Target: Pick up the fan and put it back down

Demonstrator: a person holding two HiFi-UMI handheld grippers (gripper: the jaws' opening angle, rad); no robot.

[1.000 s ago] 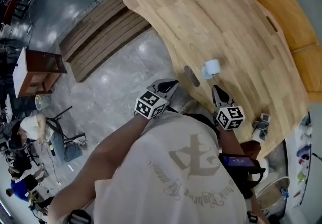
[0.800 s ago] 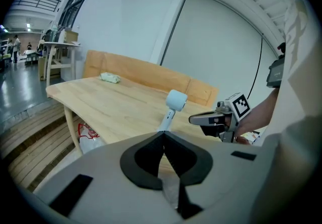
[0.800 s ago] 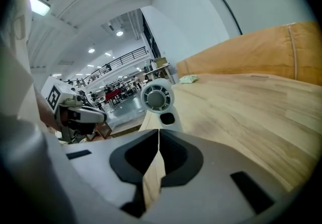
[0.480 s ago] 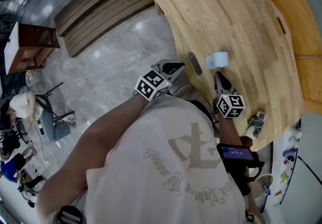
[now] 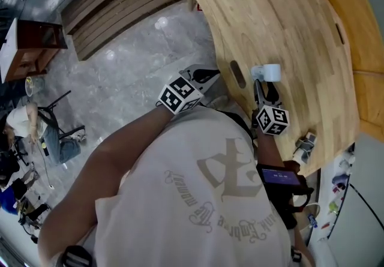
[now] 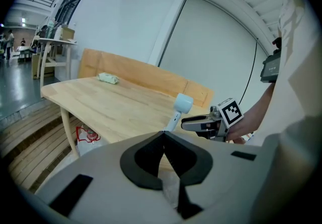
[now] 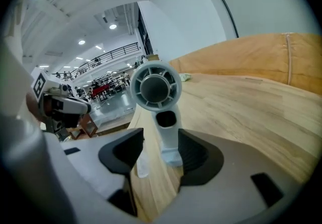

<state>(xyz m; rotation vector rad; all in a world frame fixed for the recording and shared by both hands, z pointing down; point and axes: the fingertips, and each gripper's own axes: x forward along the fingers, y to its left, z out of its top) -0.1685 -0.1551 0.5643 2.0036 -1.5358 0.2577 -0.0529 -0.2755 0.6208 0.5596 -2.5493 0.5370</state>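
Note:
A small white handheld fan (image 5: 271, 72) stands upright on the wooden table (image 5: 288, 14), near its curved front edge. In the right gripper view its round head (image 7: 155, 87) faces the camera. My right gripper (image 7: 160, 137) has its jaws opening, with the fan's handle between them and a gap on the left side. From the head view that gripper (image 5: 260, 87) sits just behind the fan. My left gripper (image 5: 201, 74) hovers off the table's edge, shut and empty (image 6: 165, 135). In the left gripper view the fan (image 6: 182, 104) stands next to the right gripper (image 6: 196, 123).
A dark slot (image 5: 237, 74) is cut in the tabletop beside the fan. A small grey object (image 5: 306, 143) lies at the table's near edge. A pale packet (image 6: 108, 78) rests at the far end. Wooden slats (image 5: 120, 2) lie on the floor to the left.
My right gripper has come forward to the fan and its jaws have spread around the handle. The left gripper has shifted slightly beside the table edge.

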